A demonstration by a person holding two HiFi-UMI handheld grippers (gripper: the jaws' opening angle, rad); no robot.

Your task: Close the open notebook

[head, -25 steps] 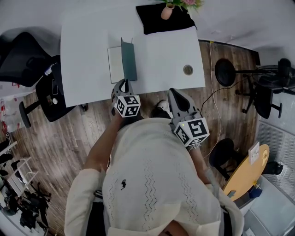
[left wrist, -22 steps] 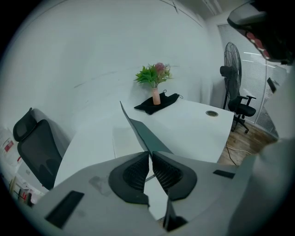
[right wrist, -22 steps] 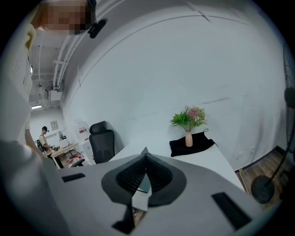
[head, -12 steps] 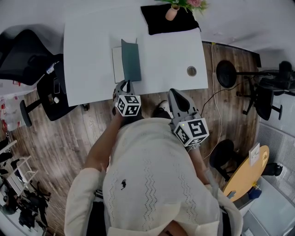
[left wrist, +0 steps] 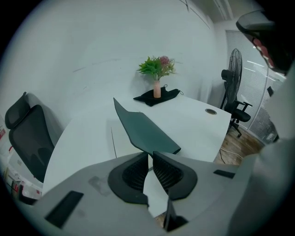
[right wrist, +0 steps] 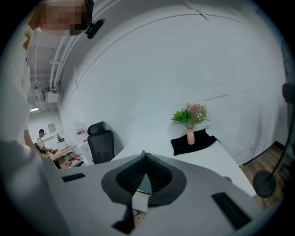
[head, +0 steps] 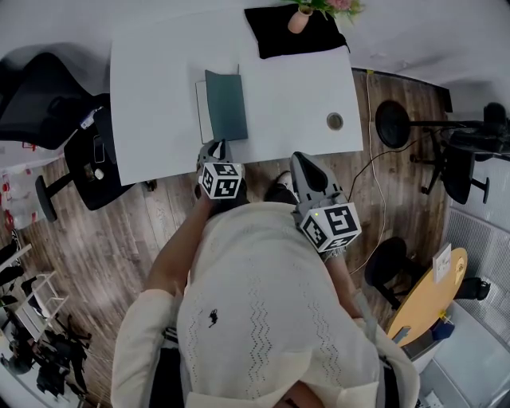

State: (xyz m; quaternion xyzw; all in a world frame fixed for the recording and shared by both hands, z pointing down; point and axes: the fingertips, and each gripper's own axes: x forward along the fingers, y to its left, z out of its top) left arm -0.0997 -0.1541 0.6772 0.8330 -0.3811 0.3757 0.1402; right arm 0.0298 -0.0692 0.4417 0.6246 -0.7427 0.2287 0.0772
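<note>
Notebook [head: 225,106] lies seemingly half-shut on table [head: 287,96], vase [head: 295,20] and cloth [head: 279,40] well beyond.

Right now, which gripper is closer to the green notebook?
Left. The left gripper is at the table edge just in front of the notebook; the right gripper is farther away, off to its right.

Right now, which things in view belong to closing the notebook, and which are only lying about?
For the job:
notebook, its cover tilted, not yet flat
left tool, nearest to it

Lying about:
vase
black cloth
chair
fan
</note>
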